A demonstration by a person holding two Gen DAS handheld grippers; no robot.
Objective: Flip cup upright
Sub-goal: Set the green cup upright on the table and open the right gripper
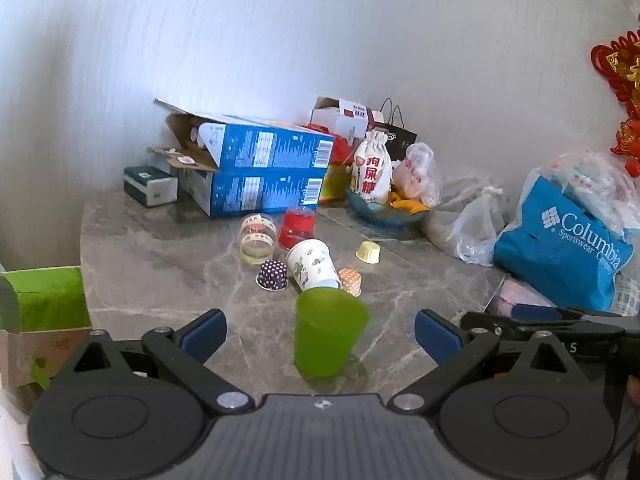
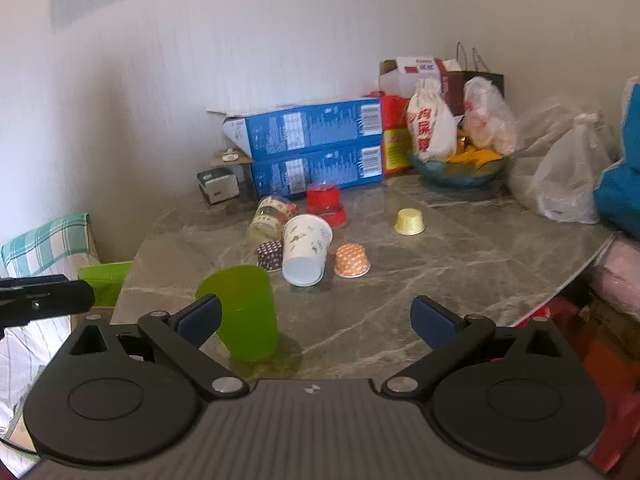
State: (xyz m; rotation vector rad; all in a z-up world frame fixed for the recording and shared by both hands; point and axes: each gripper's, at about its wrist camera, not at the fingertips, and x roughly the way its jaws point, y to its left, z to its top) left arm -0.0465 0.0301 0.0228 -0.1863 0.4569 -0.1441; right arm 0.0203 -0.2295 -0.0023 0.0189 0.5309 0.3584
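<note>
Left wrist | green cup (image 1: 330, 332) upright between fingers of spread left claw (image 1: 320, 334), untouched

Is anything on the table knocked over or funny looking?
Yes. The white paper cup lies tipped on its side, and so does the clear jar behind it. The green cup stands upright.

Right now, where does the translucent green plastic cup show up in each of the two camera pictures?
Left wrist view: the translucent green plastic cup stands upright at lower centre, between the open left gripper's fingers.
Right wrist view: it sits lower left, beside the open right gripper's left finger.
Shared landmark: the white printed paper cup lying on its side just beyond it.
</note>
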